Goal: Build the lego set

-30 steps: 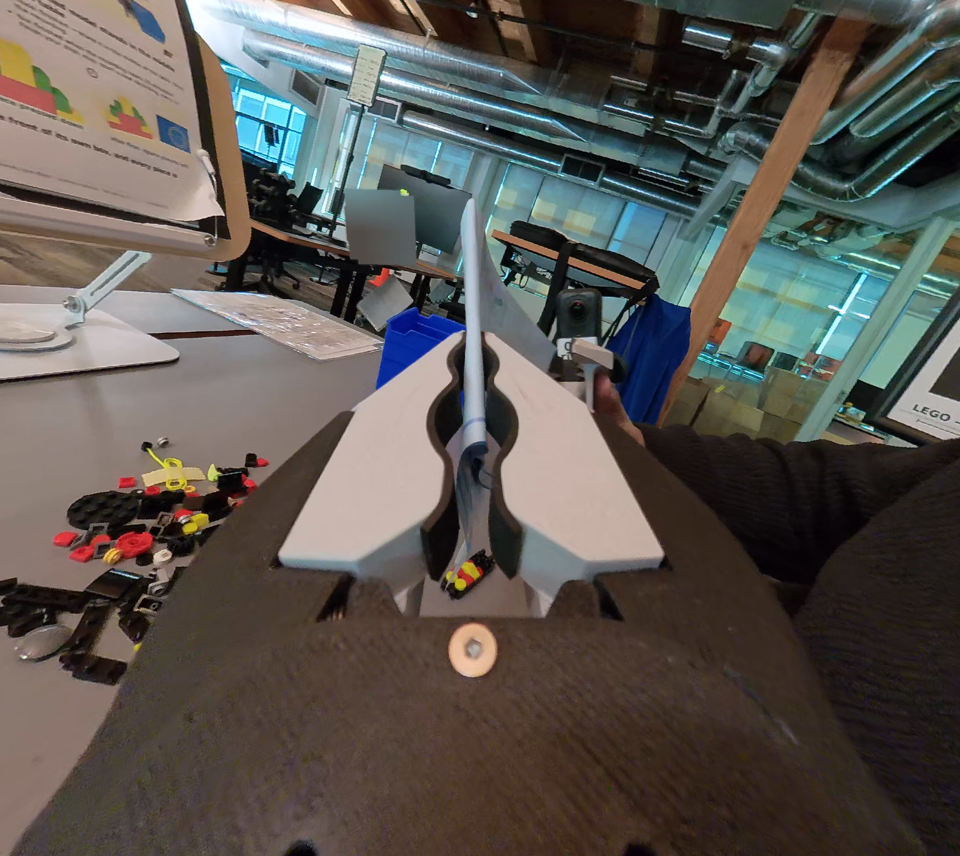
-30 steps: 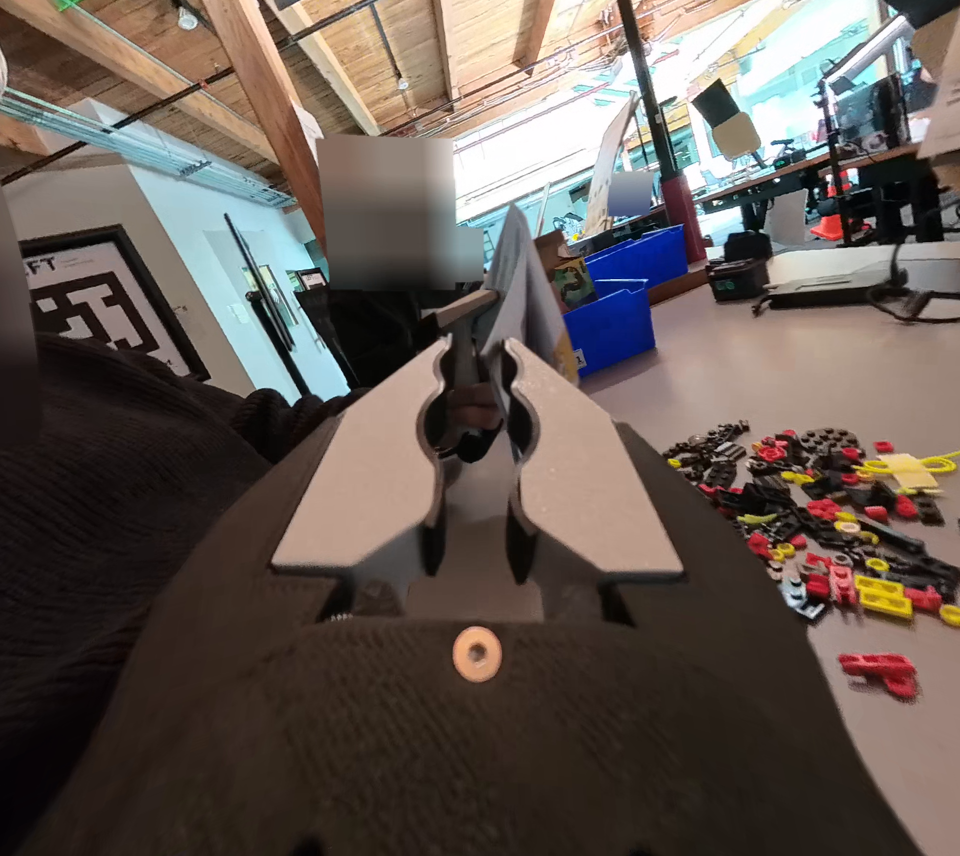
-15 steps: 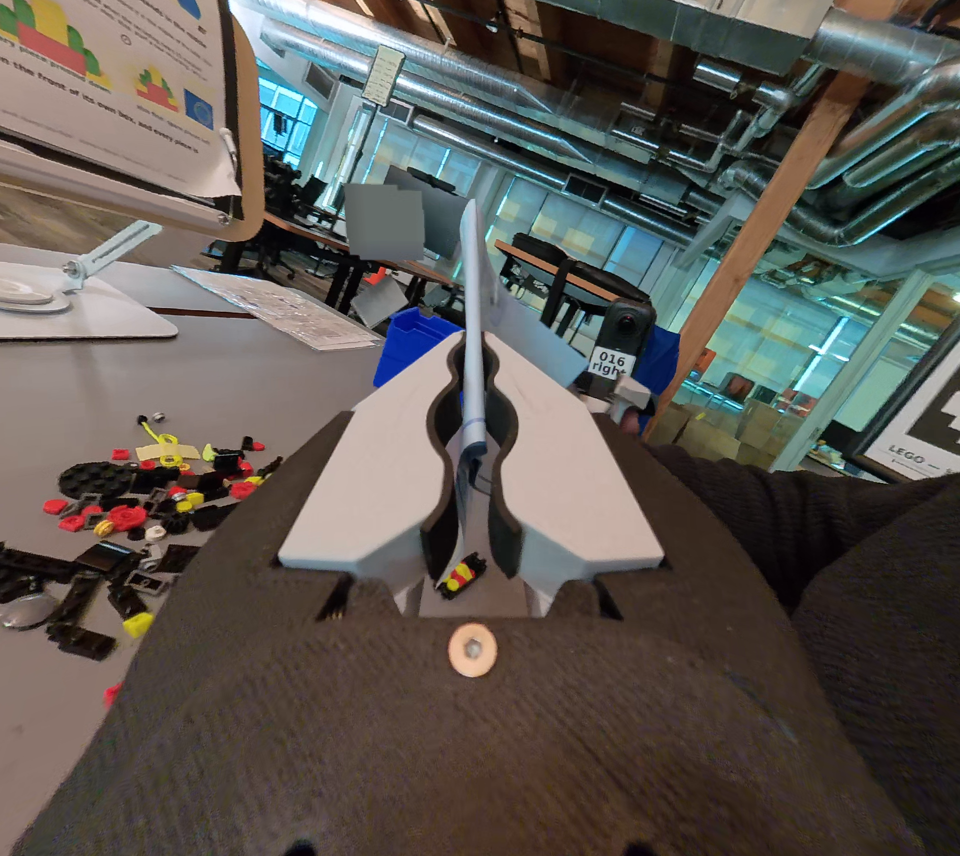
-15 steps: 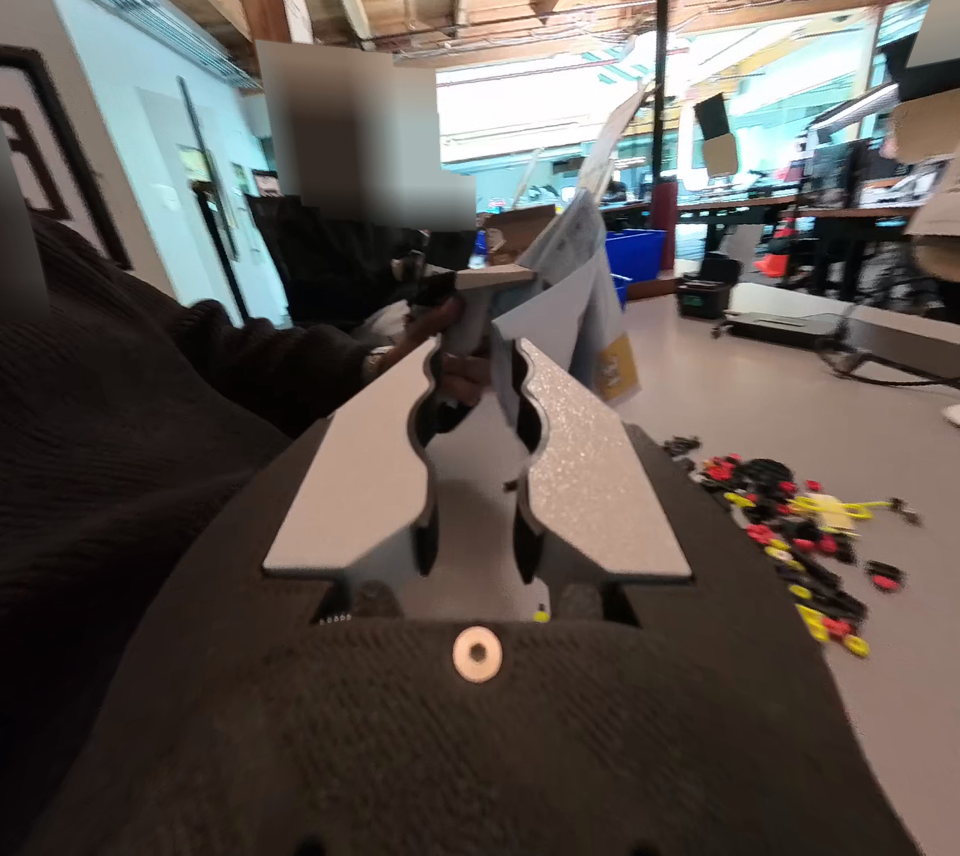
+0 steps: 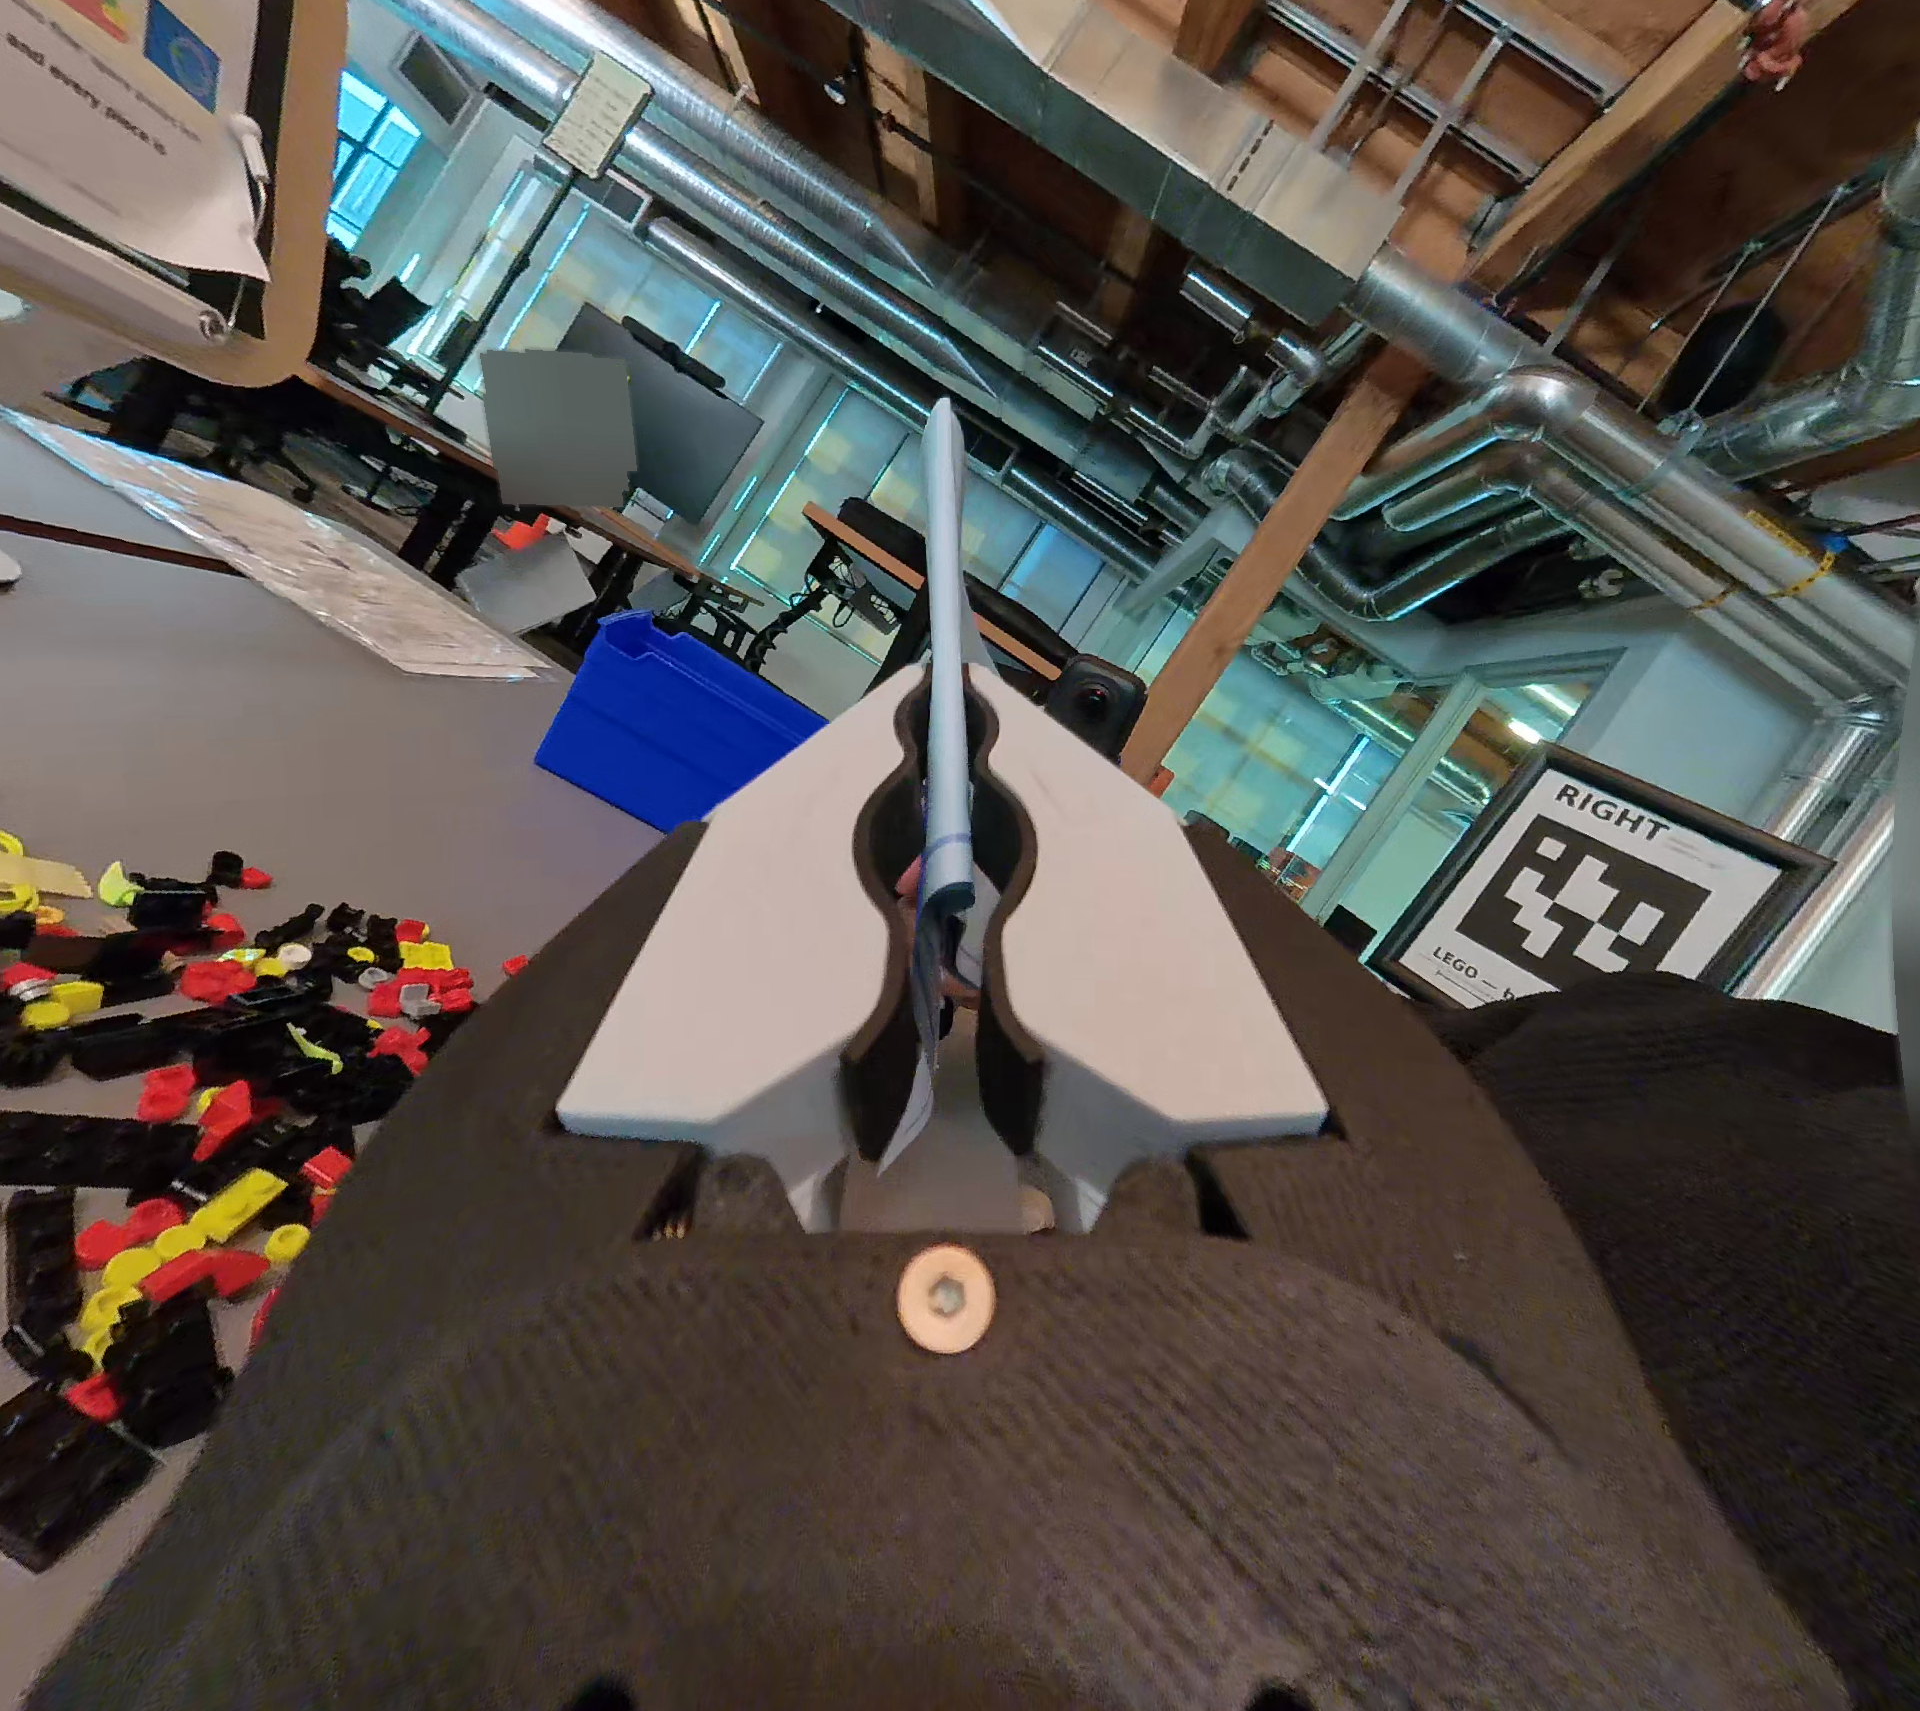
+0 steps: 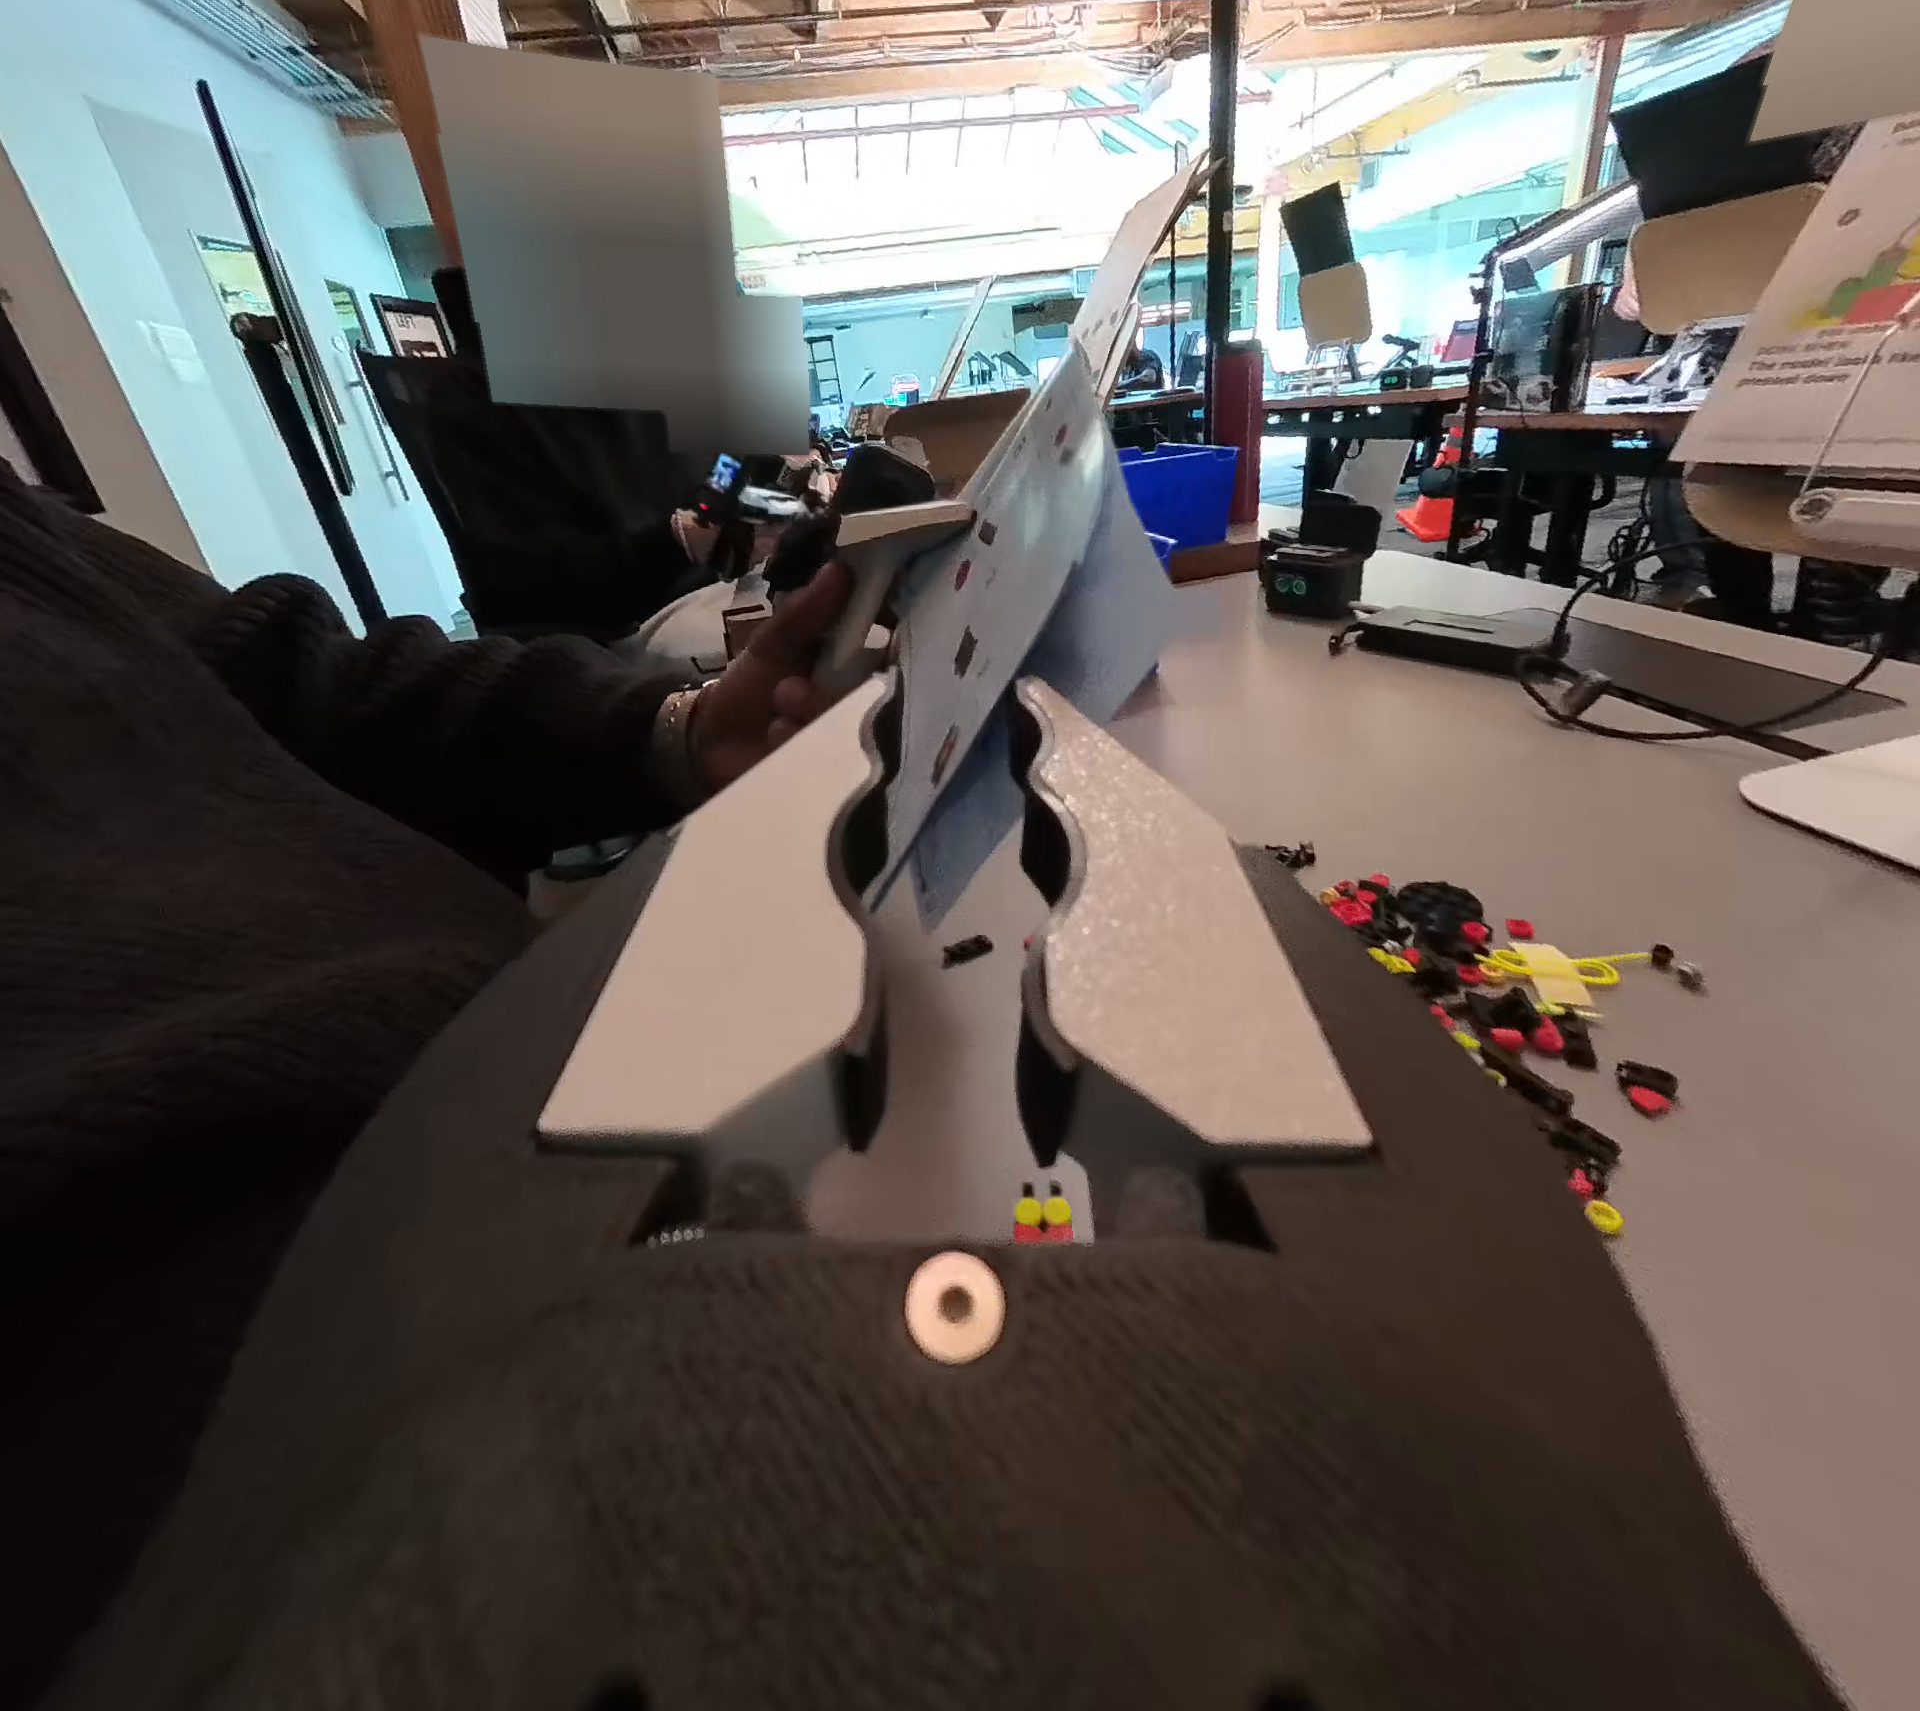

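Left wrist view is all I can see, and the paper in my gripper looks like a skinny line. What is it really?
Observer: In the right wrist view the booklet is side-on: pale blue pages with little pictures of pieces.
Operator: Is my other gripper holding it too?
Observer: No, the right gripper is open.
Operator: Anything below it?
Observer: A tiny red and yellow build shows low between its fingers.

Booklet (image 5: pixel 948 757) seen edge-on in left wrist view; pages unreadable. Brick pile (image 5: pixel 156 1090) cut by left frame edge (foreground pieces blurred). Small pieces too tiny to identify.
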